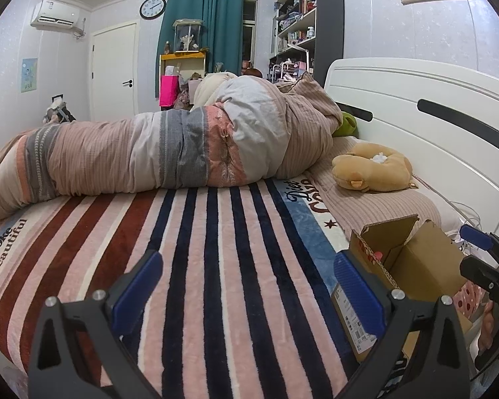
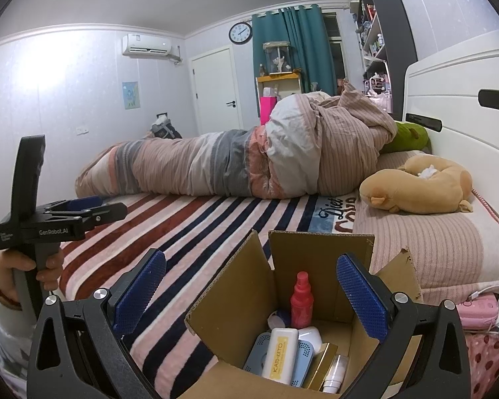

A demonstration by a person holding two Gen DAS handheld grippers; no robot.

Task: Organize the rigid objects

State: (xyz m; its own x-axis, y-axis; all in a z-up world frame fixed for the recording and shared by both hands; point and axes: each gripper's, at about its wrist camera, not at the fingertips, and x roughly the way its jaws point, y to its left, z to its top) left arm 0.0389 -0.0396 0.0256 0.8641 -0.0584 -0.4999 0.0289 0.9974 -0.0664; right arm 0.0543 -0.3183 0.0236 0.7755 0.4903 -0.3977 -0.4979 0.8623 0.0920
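An open cardboard box stands on the striped blanket at the bed's near right. Inside it are a red spray bottle, a white and yellow case, a blue-grey case, a gold box and a small white bottle. My right gripper is open and empty, just above the box. My left gripper is open and empty over the blanket, left of the box. The left gripper also shows in the right wrist view, and the right one in the left wrist view.
A rolled striped duvet lies across the bed. A tan plush toy rests on the pillow by the white headboard. A green plush lies behind it. A pink device with cables sits right of the box.
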